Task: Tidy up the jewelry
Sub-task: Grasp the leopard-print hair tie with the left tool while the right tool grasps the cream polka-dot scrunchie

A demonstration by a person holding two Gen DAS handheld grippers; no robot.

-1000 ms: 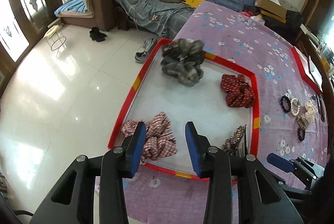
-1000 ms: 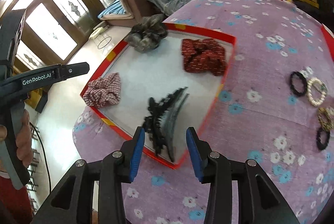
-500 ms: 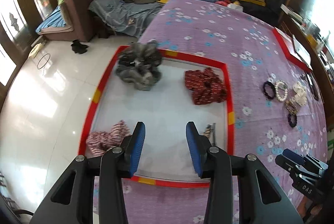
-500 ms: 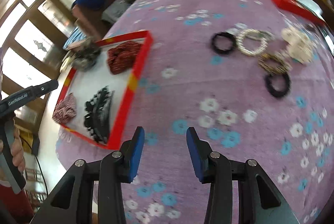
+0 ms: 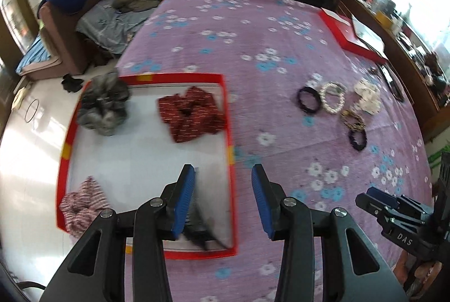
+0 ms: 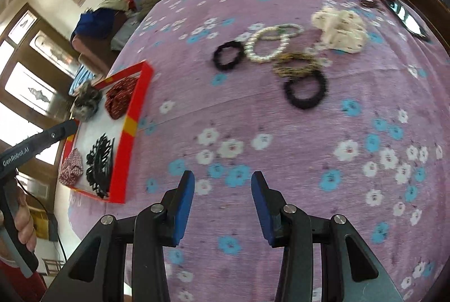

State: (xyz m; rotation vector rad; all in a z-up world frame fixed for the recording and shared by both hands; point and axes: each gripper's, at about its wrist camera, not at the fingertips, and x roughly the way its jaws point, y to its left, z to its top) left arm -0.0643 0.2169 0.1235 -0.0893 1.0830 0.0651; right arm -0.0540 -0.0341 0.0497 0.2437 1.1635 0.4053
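**Sorting Hair Accessories into the Red-Rimmed Tray**

Sorting proceeds by moving loose items from the purple flowered cloth (image 6: pixel 281 133) into the red-rimmed tray (image 5: pixel 229 133), which sits at the left edge of the counter. The tray already holds a grey scrunchie (image 5: pixel 102 105) at its far left, a dark red scrunchie (image 5: pixel 191 113) at its far right, a plaid scrunchie (image 5: pixel 81 203) at its near left and a black claw clip (image 6: pixel 98 161) at its near right, each kept apart so that none overlaps.

The left gripper (image 5: pixel 222 198) hangs over the tray's near right corner, jaws spread, holding nothing. The right gripper (image 6: pixel 222 203) is likewise spread and empty above bare cloth.

Unsorted items lie clustered to the far right: two black hair ties (image 6: pixel 227 56), a pearl bracelet (image 6: pixel 267 47), a gold bracelet (image 6: pixel 295 64) and a cream scrunchie (image 6: pixel 340 30). The nearer black tie is the likely next pickup.
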